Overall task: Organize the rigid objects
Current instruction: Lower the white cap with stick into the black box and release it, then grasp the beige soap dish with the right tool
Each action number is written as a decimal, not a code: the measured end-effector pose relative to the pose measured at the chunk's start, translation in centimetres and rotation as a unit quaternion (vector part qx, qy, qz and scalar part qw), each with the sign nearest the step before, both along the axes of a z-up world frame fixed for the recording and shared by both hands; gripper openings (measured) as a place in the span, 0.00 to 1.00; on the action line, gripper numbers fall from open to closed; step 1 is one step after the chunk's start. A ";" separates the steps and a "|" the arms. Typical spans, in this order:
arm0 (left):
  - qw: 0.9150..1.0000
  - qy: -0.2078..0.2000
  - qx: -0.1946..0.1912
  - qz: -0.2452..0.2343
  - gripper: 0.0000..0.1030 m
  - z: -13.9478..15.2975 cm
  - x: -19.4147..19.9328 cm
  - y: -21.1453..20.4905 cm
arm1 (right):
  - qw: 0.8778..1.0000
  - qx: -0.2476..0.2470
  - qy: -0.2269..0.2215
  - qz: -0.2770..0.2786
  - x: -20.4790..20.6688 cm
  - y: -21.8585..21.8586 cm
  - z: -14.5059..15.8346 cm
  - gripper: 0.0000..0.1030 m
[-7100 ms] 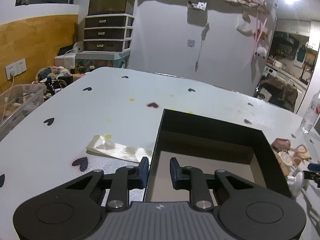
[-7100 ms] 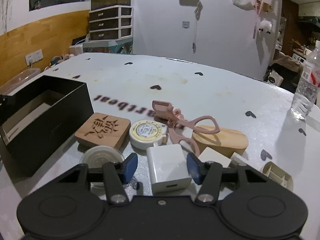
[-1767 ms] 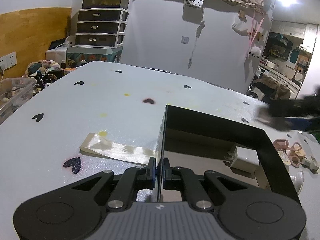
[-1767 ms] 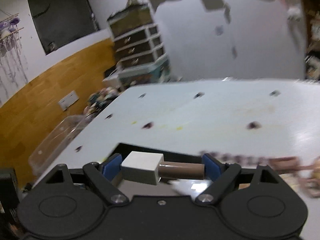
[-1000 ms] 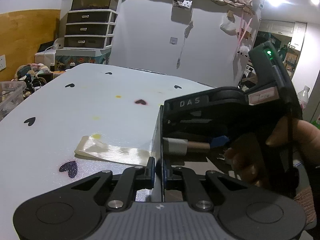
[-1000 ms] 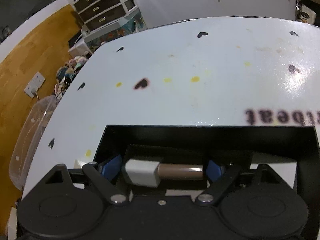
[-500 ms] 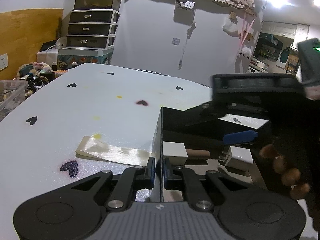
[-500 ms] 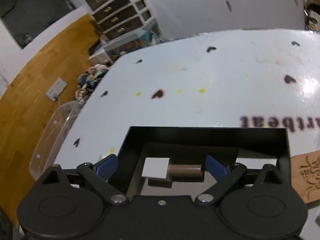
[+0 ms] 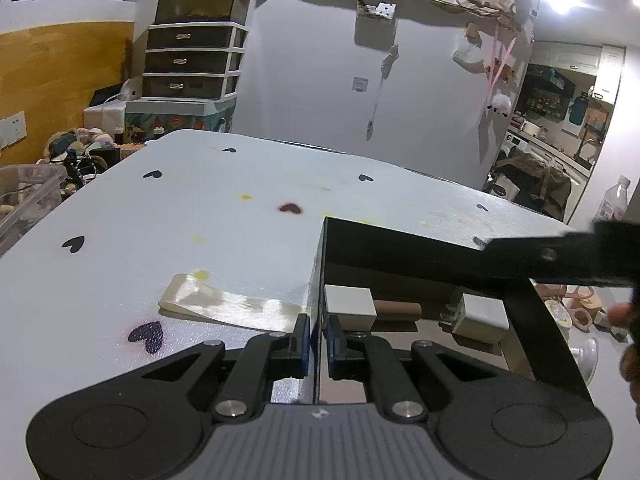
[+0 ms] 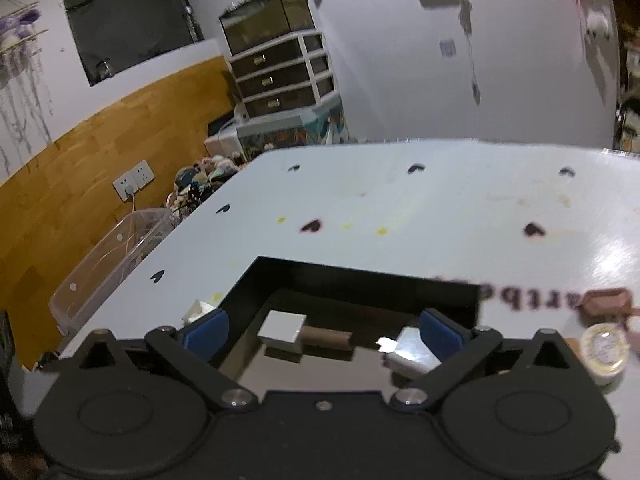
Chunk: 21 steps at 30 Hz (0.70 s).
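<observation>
A black open box (image 9: pixel 404 242) stands on the white table (image 9: pixel 200 216). My left gripper (image 9: pixel 317 342) is shut on the box's near left wall. Inside the box lie a white block with a brown cylinder handle (image 9: pixel 352 307) and a white charger cube (image 9: pixel 480 319). In the right wrist view the box (image 10: pixel 360 280) holds the same block (image 10: pixel 286 334) and charger (image 10: pixel 412 354). My right gripper (image 10: pixel 322 330) is open and empty above the box; it crosses the left wrist view as a black blur at the right edge (image 9: pixel 560 256).
A cream ribbon strip (image 9: pixel 228 306) lies left of the box. Right of the box are a pink eyelash curler (image 9: pixel 576 306), a round tape measure (image 10: pixel 604 350) and a pink case (image 10: pixel 606 300). A water bottle (image 9: pixel 612 202) stands far right. A clear bin (image 10: pixel 108 260) sits off the table's left edge.
My right gripper let go of the white block with the handle inside the box, opened, and pulled up and back. My left gripper stays shut on the box wall.
</observation>
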<state>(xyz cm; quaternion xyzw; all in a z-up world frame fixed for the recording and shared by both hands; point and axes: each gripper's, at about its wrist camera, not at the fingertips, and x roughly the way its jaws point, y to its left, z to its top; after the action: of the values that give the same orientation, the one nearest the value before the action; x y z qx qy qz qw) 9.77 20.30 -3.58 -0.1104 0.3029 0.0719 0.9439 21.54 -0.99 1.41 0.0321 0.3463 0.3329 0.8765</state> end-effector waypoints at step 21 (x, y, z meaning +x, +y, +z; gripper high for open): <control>0.998 0.007 0.039 0.044 0.08 0.6 0.3 -1.9 | 0.973 -0.004 -0.069 -0.218 -0.7 -18.0 -2.9 1.00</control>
<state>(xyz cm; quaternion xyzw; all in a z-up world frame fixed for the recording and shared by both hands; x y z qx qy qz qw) 10.04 18.43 -3.03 -0.0858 0.3011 0.1255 0.9414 20.84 -19.01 -1.52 0.0808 0.2713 0.1334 0.9498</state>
